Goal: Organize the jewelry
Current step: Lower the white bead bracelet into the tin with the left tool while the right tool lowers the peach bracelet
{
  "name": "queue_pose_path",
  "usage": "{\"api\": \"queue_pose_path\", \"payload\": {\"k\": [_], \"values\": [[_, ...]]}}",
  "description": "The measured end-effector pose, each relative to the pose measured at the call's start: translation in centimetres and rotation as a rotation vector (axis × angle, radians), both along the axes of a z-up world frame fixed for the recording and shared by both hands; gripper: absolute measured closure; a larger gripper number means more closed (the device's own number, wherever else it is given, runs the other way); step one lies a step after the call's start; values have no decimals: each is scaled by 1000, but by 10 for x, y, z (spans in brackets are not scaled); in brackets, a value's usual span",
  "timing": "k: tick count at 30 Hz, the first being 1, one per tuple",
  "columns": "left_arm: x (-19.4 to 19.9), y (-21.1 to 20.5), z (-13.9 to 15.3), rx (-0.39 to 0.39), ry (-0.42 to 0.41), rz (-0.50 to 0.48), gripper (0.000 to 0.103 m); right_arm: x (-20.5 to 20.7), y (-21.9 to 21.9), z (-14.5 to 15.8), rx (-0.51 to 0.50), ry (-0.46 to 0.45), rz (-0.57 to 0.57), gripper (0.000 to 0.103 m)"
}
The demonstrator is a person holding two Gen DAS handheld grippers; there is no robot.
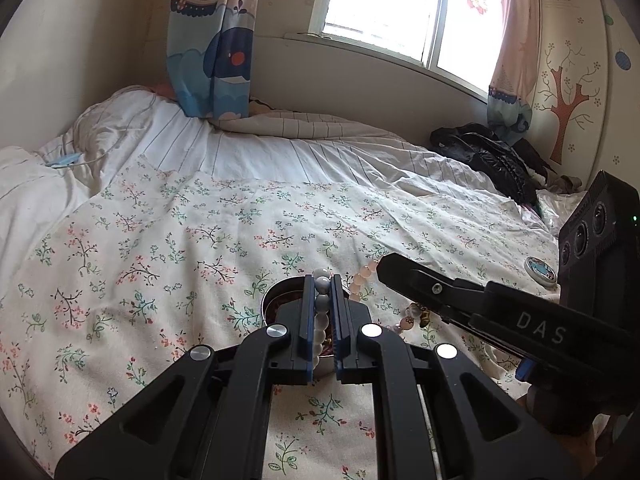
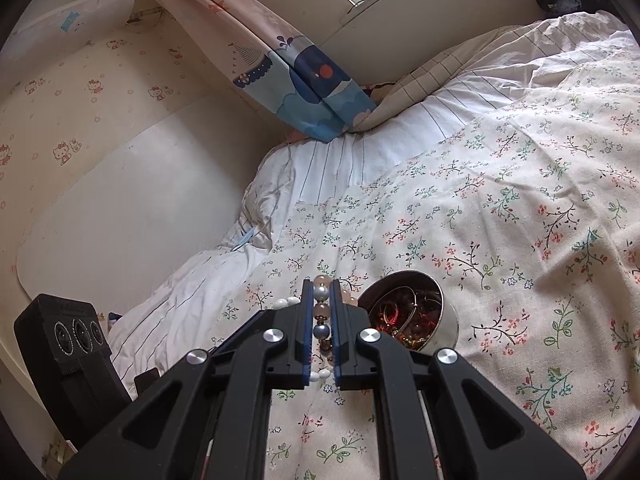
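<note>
Bead strand clamped by both grippers over a floral bedspread.
Left gripper and right gripper are closed on it; a jewelry-filled tin sits beside, a round case nearby.

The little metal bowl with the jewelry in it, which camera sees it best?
The right wrist view: the metal bowl sits tilted beside the right gripper, its tangled jewelry showing. In the left wrist view the left gripper covers most of it, leaving only part of the rim.

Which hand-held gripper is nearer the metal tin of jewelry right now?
Left. The left hand-held gripper sits directly over the metal tin, clamping beads above it. The right hand-held gripper is beside the tin, also shut on beads.
</note>
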State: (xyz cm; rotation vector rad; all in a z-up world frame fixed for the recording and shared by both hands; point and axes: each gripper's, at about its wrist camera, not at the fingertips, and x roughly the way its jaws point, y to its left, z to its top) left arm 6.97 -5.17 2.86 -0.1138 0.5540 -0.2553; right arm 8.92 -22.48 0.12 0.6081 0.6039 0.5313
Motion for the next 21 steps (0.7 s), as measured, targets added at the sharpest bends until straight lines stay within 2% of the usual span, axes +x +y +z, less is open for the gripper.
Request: {"api": "queue_pose_path", "payload": {"k": [21], "values": [[19,-9,-6,5,11,-5,96,17,-1,-4,12,18,-9,94]]}}
